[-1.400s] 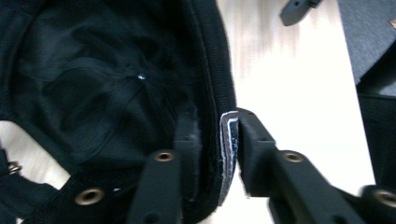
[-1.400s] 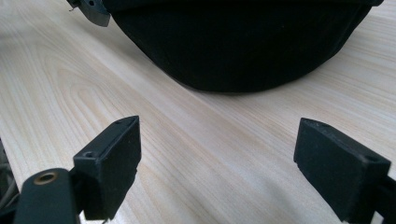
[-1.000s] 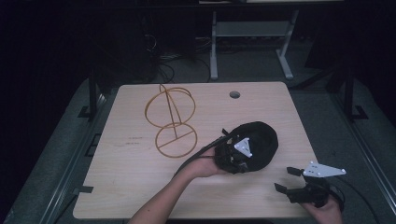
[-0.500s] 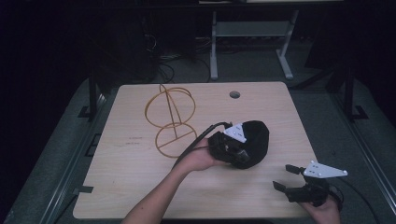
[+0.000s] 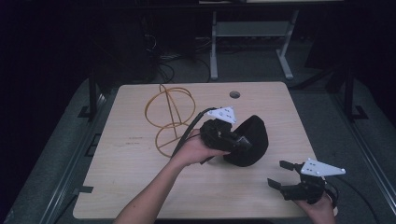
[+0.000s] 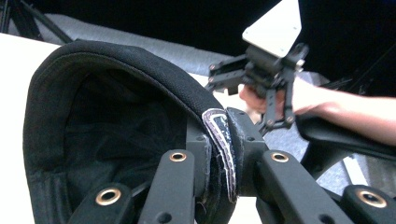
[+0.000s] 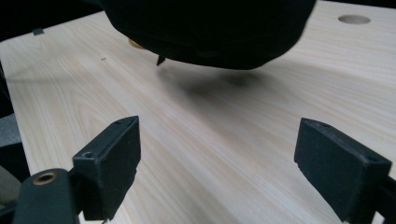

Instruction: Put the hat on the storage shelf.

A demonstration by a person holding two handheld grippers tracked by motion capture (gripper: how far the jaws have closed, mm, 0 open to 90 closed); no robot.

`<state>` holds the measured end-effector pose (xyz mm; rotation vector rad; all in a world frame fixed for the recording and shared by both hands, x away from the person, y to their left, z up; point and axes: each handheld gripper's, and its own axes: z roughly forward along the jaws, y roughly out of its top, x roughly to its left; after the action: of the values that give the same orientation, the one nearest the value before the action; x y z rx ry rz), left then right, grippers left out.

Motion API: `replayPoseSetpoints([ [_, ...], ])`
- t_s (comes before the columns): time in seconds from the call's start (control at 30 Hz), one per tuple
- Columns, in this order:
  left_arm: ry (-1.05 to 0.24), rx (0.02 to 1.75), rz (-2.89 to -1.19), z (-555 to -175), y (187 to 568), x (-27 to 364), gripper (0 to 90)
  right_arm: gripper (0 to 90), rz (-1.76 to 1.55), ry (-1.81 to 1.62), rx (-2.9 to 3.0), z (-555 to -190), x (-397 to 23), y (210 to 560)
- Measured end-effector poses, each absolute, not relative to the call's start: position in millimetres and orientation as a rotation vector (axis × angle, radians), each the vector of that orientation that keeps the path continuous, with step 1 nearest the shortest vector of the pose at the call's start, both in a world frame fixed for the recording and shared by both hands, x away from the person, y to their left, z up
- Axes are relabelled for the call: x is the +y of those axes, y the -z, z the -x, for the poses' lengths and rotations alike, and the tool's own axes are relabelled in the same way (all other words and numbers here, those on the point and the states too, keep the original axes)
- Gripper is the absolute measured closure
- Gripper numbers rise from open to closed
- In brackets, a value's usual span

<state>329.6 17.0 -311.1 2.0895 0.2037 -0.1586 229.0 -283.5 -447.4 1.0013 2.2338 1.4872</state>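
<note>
A black cap [image 5: 252, 140] hangs just above the middle of the wooden table [image 5: 140, 186], tipped on its side. My left gripper [image 5: 240, 142] is shut on the cap's rim. In the left gripper view the rim [image 6: 219, 154] is pinched between the two jaws, and the cap's hollow inside [image 6: 116, 135] faces the camera. My right gripper [image 5: 280, 175] stands open near the table's front right corner, apart from the cap. In the right gripper view the cap [image 7: 210, 28] floats above the tabletop, casting a shadow, beyond the spread fingers [image 7: 112, 163].
A yellow wire stand [image 5: 170, 116] made of hoops sits on the table left of the cap. A round cable hole [image 5: 235, 94] lies near the far edge. Metal frame legs [image 5: 215, 51] and cables stand on the dark floor beyond the table.
My left gripper has lifted the cap and carried it toward the far left, tipping it up. The right gripper has stayed near the front right corner.
</note>
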Motion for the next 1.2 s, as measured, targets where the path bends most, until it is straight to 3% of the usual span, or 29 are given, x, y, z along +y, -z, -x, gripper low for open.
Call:
replayPoseSetpoints([
  [0.7,0.217,0.083,-2.097,-313,295,6,79.8,15.2,-0.815,-1.562,2.089,-242,-263,412],
  [0.8,0.225,0.056,-2.099,-311,294,4,79.8,26.3,-0.774,-1.585,2.111,-244,-262,414],
  [0.83,0.225,0.056,-2.099,-311,294,4,79.8,26.3,-0.774,-1.585,2.111,-244,-262,414],
  [0.87,0.233,0.047,-2.098,-311,294,3,79.9,32.8,-0.752,-1.593,2.118,-243,-262,414],
  [1.03,0.235,0.031,-2.105,-309,293,2,79.9,41.8,-0.720,-1.610,2.127,-244,-263,415],
  [1.2,0.236,0.018,-2.104,-308,293,0,80.0,60.0,-0.671,-1.629,2.132,-242,-262,414],
])
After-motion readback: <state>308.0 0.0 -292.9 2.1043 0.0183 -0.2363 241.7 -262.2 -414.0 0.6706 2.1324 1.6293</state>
